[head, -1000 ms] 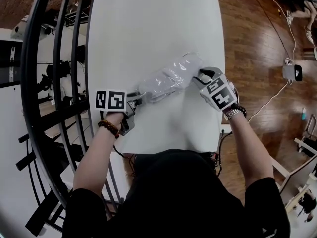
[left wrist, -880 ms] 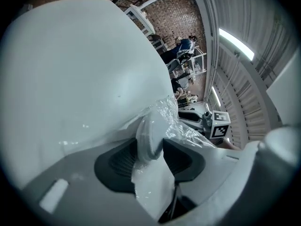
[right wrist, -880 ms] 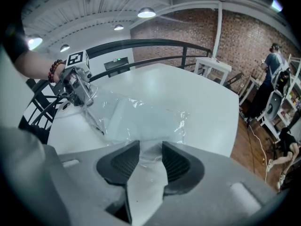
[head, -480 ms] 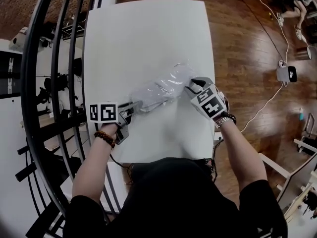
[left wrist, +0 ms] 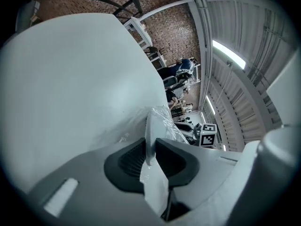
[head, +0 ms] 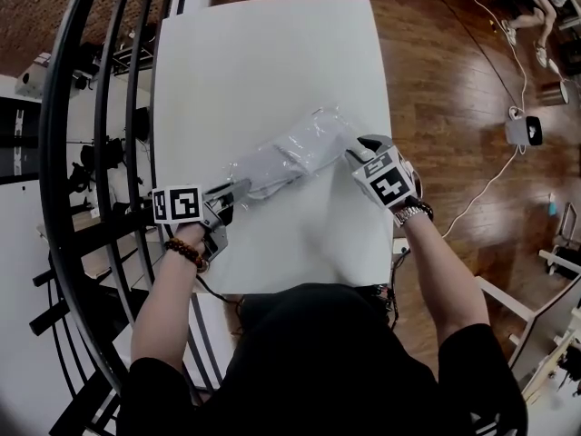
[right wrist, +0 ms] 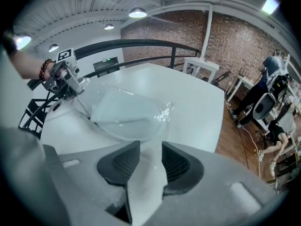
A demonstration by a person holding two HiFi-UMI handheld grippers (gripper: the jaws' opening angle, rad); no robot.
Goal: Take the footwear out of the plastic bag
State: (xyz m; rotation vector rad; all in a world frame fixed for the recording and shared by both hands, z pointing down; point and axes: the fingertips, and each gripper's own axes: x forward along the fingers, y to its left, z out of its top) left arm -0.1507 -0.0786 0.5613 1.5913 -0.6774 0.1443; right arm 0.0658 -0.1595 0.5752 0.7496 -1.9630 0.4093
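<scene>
White tabletop fills the middle of the head view, with brown wooden floor running off toward 3 o'clock and a black curved railing along the 9 o'clock side. The person leans in from 6 o'clock, both forearms reaching onto the near half of the table.

Across that near half lies the clear plastic bag, stretched on a slant from 8 o'clock to 2 o'clock. The footwear is inside it, a pale white shape seen through the crinkled film, which covers it from end to end.

At the bag's 8 o'clock end sits the left gripper, its marker cube just behind it at 8 o'clock. Its jaws have just been closing, and in the left gripper view the dark pads pinch a thin fold of the bag between them.

At the bag's 3 o'clock end is the right gripper, tipped steeply down. Its pads stand wider, pressed on a thicker white bunch of the bag; whether the footwear itself is in that pinch I cannot tell.

A bead bracelet circles the left wrist.
</scene>
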